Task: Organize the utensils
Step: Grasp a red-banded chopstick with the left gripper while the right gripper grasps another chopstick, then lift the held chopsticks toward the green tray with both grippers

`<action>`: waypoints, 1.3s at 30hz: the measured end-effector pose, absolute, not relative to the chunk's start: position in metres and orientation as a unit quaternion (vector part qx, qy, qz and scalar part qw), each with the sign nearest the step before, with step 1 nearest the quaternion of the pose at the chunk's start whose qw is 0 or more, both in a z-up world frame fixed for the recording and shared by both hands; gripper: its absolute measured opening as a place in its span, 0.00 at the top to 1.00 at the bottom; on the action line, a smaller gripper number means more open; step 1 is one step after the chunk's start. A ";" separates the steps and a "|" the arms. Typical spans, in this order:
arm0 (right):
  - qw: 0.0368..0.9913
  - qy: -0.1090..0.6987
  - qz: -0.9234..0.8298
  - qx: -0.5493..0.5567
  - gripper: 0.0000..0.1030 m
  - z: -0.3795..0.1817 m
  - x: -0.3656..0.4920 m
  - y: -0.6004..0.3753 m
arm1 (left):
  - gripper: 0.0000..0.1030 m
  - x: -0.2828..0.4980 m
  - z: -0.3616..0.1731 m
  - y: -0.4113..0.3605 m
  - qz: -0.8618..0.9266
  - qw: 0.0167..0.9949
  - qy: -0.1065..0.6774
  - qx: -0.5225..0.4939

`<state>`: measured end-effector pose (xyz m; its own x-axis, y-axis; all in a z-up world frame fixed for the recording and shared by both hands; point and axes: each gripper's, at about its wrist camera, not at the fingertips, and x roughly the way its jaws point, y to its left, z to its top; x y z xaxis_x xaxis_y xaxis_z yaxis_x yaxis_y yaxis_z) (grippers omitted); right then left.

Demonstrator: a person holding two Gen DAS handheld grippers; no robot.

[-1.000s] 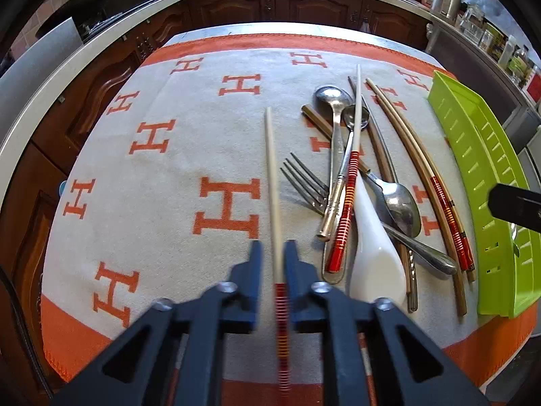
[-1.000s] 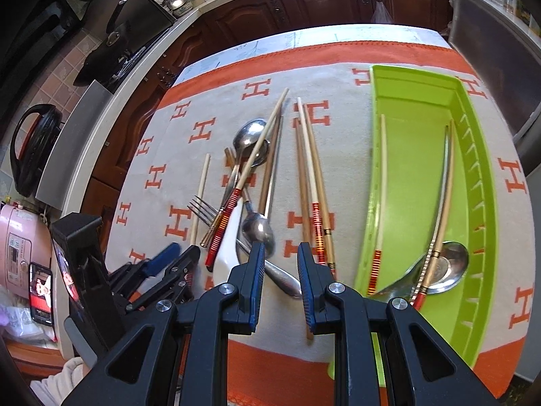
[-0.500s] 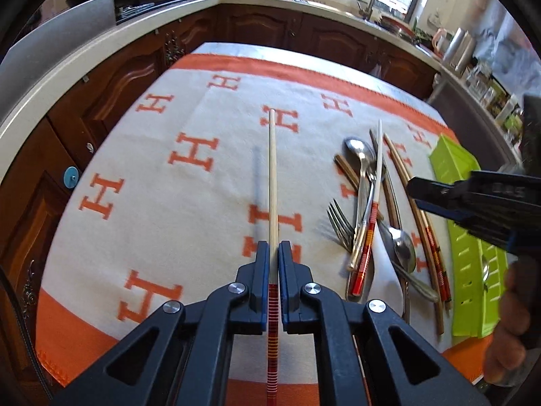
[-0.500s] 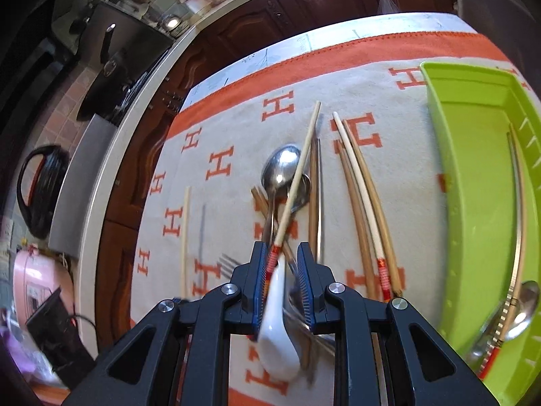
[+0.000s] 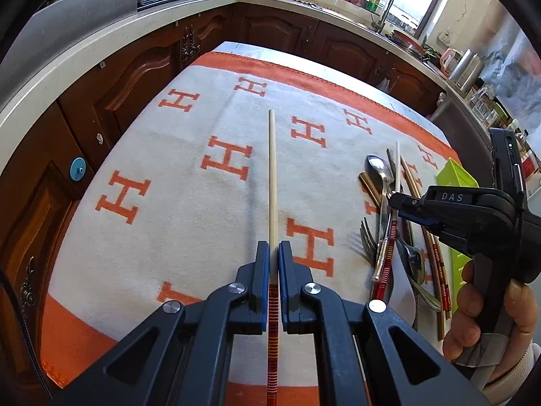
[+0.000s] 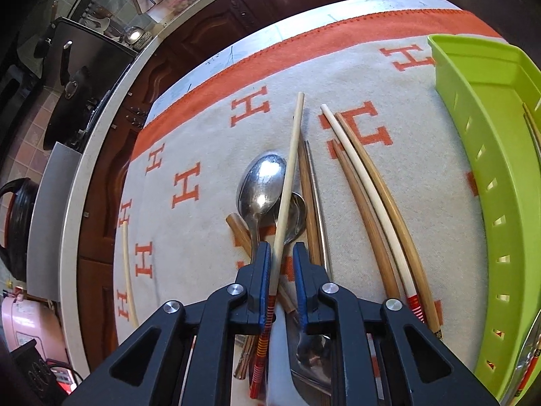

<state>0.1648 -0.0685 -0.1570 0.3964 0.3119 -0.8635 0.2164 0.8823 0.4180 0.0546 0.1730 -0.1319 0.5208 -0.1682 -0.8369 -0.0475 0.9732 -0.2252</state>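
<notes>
My left gripper (image 5: 274,248) is shut on a pale chopstick (image 5: 272,176) with a red-striped end, held above the cloth and pointing away. My right gripper (image 6: 281,252) is open, its jaws on either side of a second pale chopstick (image 6: 289,182) that lies across a metal spoon (image 6: 262,182) in the utensil pile. The right gripper also shows in the left wrist view (image 5: 397,199), low over that pile. Several brown and pale chopsticks (image 6: 368,199) lie to the right. The green tray (image 6: 490,169) stands at the far right.
A cream and orange cloth (image 5: 189,209) with H marks covers the table. A fork (image 5: 367,240) and more spoons lie in the pile. The tray holds some utensils at its near end (image 6: 531,368). Dark wood cabinets and a counter ring the table.
My left gripper has closed on the chopstick and lifted it off the cloth. My right gripper has moved left from the tray and down over the pile, astride the second chopstick.
</notes>
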 end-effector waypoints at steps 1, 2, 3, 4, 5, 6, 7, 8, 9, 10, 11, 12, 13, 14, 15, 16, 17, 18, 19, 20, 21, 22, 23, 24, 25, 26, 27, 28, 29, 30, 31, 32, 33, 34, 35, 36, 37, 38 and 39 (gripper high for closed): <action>0.802 0.547 0.028 0.237 0.92 -0.158 0.166 -0.065 | 0.97 0.054 -0.132 0.175 -0.035 0.865 0.488 -0.111; 0.804 0.546 0.026 0.235 0.92 -0.157 0.163 -0.063 | 0.97 0.054 -0.133 0.176 -0.035 0.865 0.488 -0.112; 0.806 0.544 0.025 0.231 0.92 -0.157 0.161 -0.060 | 0.97 0.054 -0.133 0.177 -0.034 0.865 0.488 -0.113; 0.808 0.542 0.023 0.228 0.93 -0.156 0.160 -0.058 | 0.97 0.054 -0.133 0.178 -0.034 0.864 0.489 -0.114; 0.810 0.541 0.023 0.227 0.93 -0.155 0.160 -0.056 | 0.97 0.054 -0.134 0.179 -0.034 0.864 0.489 -0.114; 0.811 0.540 0.024 0.226 0.93 -0.154 0.160 -0.054 | 0.97 0.054 -0.134 0.180 -0.034 0.864 0.489 -0.115; 0.812 0.538 0.026 0.225 0.94 -0.153 0.159 -0.052 | 0.97 0.054 -0.133 0.180 -0.033 0.864 0.488 -0.116; 0.813 0.537 0.027 0.224 0.94 -0.151 0.158 -0.051 | 0.97 0.053 -0.133 0.180 -0.033 0.864 0.488 -0.117; 0.814 0.535 0.028 0.223 0.94 -0.149 0.158 -0.050 | 0.97 0.053 -0.133 0.181 -0.033 0.864 0.488 -0.117; 0.816 0.533 0.029 0.224 0.94 -0.146 0.156 -0.050 | 0.97 0.053 -0.132 0.181 -0.033 0.865 0.487 -0.118; 0.817 0.531 0.029 0.224 0.94 -0.142 0.154 -0.050 | 0.97 0.052 -0.132 0.181 -0.034 0.865 0.486 -0.118; 0.817 0.530 0.029 0.224 0.94 -0.139 0.153 -0.051 | 0.97 0.052 -0.131 0.181 -0.034 0.866 0.485 -0.117; 0.818 0.528 0.031 0.226 0.95 -0.136 0.150 -0.053 | 0.97 0.051 -0.130 0.180 -0.035 0.867 0.484 -0.117; 0.818 0.527 0.032 0.228 0.95 -0.133 0.148 -0.055 | 0.97 0.050 -0.129 0.180 -0.036 0.867 0.483 -0.116; 0.818 0.527 0.033 0.229 0.95 -0.130 0.144 -0.059 | 0.97 0.049 -0.128 0.180 -0.036 0.867 0.483 -0.115; 0.818 0.526 0.034 0.231 0.95 -0.128 0.142 -0.061 | 0.97 0.049 -0.127 0.178 -0.037 0.868 0.481 -0.115; 0.818 0.525 0.035 0.232 0.95 -0.125 0.138 -0.064 | 0.97 0.048 -0.126 0.178 -0.038 0.869 0.481 -0.114; 0.819 0.523 0.036 0.232 0.95 -0.122 0.136 -0.065 | 0.97 0.047 -0.125 0.177 -0.039 0.869 0.480 -0.113; 0.820 0.522 0.036 0.231 0.95 -0.120 0.134 -0.067 | 0.97 0.046 -0.124 0.175 -0.040 0.870 0.479 -0.111; 0.821 0.521 0.037 0.232 0.95 -0.118 0.131 -0.068 | 0.97 0.045 -0.122 0.175 -0.041 0.871 0.478 -0.110; 0.821 0.520 0.037 0.232 0.95 -0.115 0.129 -0.070 | 0.97 0.044 -0.121 0.173 -0.042 0.872 0.476 -0.109; 0.822 0.518 0.039 0.233 0.95 -0.112 0.126 -0.071 | 0.97 0.043 -0.119 0.172 -0.042 0.873 0.474 -0.107; 0.823 0.516 0.041 0.233 0.95 -0.109 0.123 -0.073 | 0.97 0.042 -0.117 0.170 -0.043 0.874 0.473 -0.105; 0.824 0.515 0.042 0.233 0.95 -0.106 0.120 -0.074 | 0.97 0.041 -0.116 0.169 -0.043 0.874 0.472 -0.104; 0.825 0.513 0.044 0.233 0.95 -0.103 0.117 -0.076 | 0.97 0.040 -0.114 0.167 -0.043 0.876 0.470 -0.101; 0.826 0.511 0.047 0.234 0.95 -0.100 0.114 -0.078 | 0.97 0.039 -0.112 0.166 -0.044 0.877 0.469 -0.099; 0.826 0.509 0.050 0.235 0.95 -0.097 0.111 -0.080 | 0.97 0.038 -0.110 0.165 -0.044 0.877 0.468 -0.097; 0.828 0.507 0.052 0.235 0.95 -0.094 0.108 -0.082 | 0.97 0.037 -0.108 0.163 -0.045 0.878 0.467 -0.094; 0.828 0.505 0.055 0.236 0.95 -0.090 0.104 -0.084 | 0.97 0.035 -0.107 0.160 -0.045 0.879 0.465 -0.092; 0.829 0.504 0.057 0.236 0.95 -0.086 0.100 -0.086 | 0.97 0.034 -0.105 0.157 -0.046 0.880 0.464 -0.089; 0.830 0.501 0.059 0.237 0.95 -0.082 0.095 -0.090 | 0.97 0.033 -0.103 0.154 -0.047 0.881 0.463 -0.085; 0.831 0.499 0.061 0.239 0.95 -0.078 0.091 -0.093 | 0.97 0.032 -0.101 0.152 -0.048 0.882 0.462 -0.082; 0.832 0.496 0.062 0.240 0.95 -0.074 0.087 -0.097 | 0.97 0.031 -0.098 0.148 -0.049 0.883 0.460 -0.079; 0.833 0.493 0.063 0.241 0.95 -0.071 0.083 -0.100 | 0.97 0.030 -0.096 0.143 -0.051 0.884 0.459 -0.074; 0.835 0.490 0.064 0.243 0.95 -0.066 0.078 -0.105 | 0.97 0.029 -0.094 0.139 -0.054 0.884 0.458 -0.071; 0.836 0.488 0.064 0.244 0.95 -0.063 0.075 -0.108 | 0.97 0.029 -0.092 0.134 -0.057 0.884 0.458 -0.068; 0.837 0.485 0.065 0.246 0.95 -0.058 0.069 -0.115 | 0.97 0.028 -0.089 0.127 -0.063 0.884 0.458 -0.064; 0.838 0.482 0.064 0.247 0.95 -0.054 0.064 -0.120 | 0.97 0.028 -0.087 0.122 -0.067 0.885 0.457 -0.061; 0.839 0.480 0.063 0.249 0.95 -0.051 0.060 -0.126 | 0.97 0.028 -0.084 0.115 -0.072 0.885 0.457 -0.057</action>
<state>0.0597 -0.1256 -0.0506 0.5318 0.3447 -0.7736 0.1334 0.8679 0.4785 0.0284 0.1150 -0.0841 0.5713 -0.1801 -0.8007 0.0755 0.9830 -0.1672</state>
